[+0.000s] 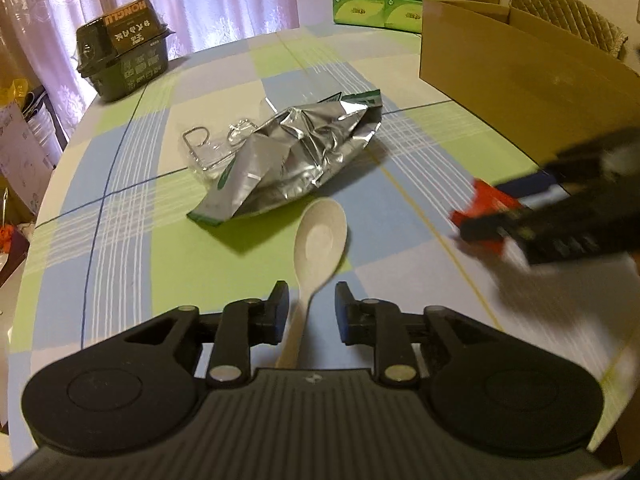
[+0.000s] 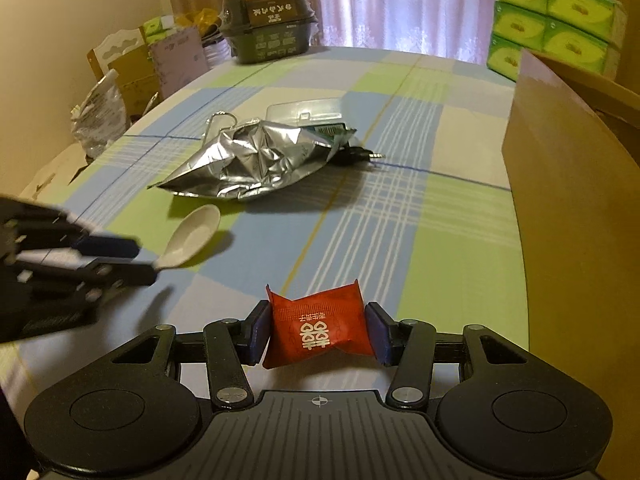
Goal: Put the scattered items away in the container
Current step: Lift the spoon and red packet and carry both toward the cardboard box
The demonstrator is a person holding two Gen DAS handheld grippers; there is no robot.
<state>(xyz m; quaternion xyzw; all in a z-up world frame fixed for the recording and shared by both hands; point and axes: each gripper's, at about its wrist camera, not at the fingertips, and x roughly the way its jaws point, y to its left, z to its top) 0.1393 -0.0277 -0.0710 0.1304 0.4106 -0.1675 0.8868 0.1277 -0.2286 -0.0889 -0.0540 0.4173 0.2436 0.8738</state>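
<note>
A white spoon (image 1: 320,236) lies on the checked tablecloth, its handle running between the two fingers of my left gripper (image 1: 312,300), which stands open around it without pinching. My right gripper (image 2: 318,328) is shut on a red sweet packet (image 2: 320,328) and holds it just above the cloth, left of the brown cardboard box (image 2: 568,220). A crumpled silver foil bag (image 1: 296,160) lies mid-table, partly over a clear plastic case (image 2: 304,112), a metal clip (image 2: 220,120) and a black cable plug (image 2: 360,155). In the left wrist view the right gripper (image 1: 480,220) is blurred.
A dark green lidded food bowl (image 1: 124,56) stands at the far left corner of the table. Stacked green tissue packs (image 2: 552,16) sit behind the box. Past the table's left edge are bags and cartons (image 2: 132,68); a padded chair (image 1: 568,12) stands behind the box.
</note>
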